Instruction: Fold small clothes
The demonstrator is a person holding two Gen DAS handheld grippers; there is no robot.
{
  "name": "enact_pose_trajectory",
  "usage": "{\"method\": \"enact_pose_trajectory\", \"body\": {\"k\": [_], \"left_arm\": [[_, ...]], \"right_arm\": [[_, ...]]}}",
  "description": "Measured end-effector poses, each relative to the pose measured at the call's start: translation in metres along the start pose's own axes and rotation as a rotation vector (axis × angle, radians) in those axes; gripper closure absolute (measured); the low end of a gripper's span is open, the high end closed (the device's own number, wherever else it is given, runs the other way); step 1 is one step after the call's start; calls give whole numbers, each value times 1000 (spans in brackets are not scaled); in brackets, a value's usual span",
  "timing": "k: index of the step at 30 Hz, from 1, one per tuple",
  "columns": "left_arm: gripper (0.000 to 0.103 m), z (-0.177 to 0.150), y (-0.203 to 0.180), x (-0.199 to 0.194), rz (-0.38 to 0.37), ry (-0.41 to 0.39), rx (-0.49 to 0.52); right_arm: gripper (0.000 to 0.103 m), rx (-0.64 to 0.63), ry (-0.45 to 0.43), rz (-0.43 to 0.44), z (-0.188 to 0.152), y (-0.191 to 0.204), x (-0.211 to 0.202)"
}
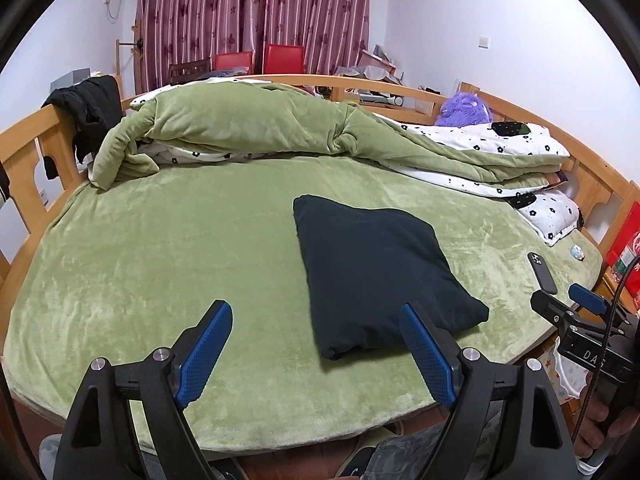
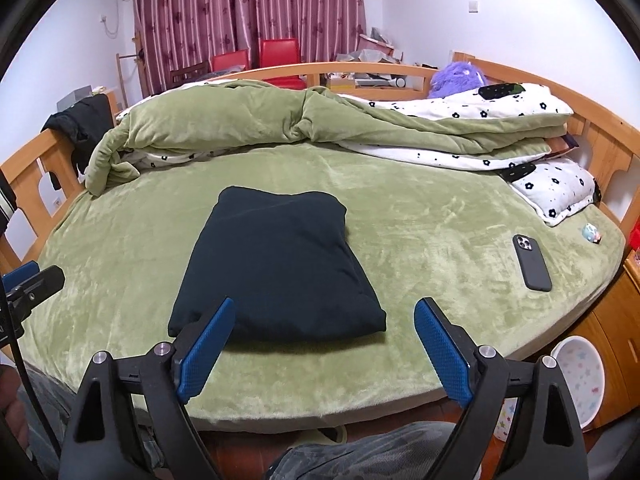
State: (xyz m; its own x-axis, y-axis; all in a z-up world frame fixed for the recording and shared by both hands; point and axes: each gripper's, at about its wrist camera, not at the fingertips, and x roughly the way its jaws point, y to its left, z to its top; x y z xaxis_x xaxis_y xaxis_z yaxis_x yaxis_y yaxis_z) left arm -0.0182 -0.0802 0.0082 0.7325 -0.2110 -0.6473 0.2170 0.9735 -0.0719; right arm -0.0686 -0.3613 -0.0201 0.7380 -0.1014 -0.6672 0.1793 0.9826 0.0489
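A dark folded garment (image 1: 372, 264) lies flat in a neat rectangle on the green bed sheet (image 1: 160, 264); in the right wrist view it (image 2: 276, 264) sits near the bed's front edge. My left gripper (image 1: 316, 314) is open and empty, hovering just in front of the garment's near edge, not touching it. My right gripper (image 2: 324, 308) is open and empty, also just short of the garment's near edge. The right gripper also shows at the right edge of the left wrist view (image 1: 576, 308), and the left gripper at the left edge of the right wrist view (image 2: 28, 280).
A green and white flowered duvet (image 2: 304, 128) is heaped along the far side. A black phone (image 2: 531, 262) and a small toy (image 2: 592, 234) lie on the sheet at right, by a pillow (image 2: 560, 192). A wooden bed rail (image 2: 600, 140) surrounds the bed. A white bin (image 2: 576, 384) stands beside it.
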Motion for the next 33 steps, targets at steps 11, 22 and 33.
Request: {"method": "enact_pose_trajectory", "body": {"k": [11,22,33], "left_arm": [[18,-3,-4,-6,-3,-7,0],[18,-3,-3,-6,-6,-9,-4],[18,-6,0,-9,0,-7,-8]], "right_arm": [[13,-13,-10,-8,0,-1,-9],[13,-8,-8,-7,0,-1,-11],[13,-8,-9,-6,-1,-1,-12]]}}
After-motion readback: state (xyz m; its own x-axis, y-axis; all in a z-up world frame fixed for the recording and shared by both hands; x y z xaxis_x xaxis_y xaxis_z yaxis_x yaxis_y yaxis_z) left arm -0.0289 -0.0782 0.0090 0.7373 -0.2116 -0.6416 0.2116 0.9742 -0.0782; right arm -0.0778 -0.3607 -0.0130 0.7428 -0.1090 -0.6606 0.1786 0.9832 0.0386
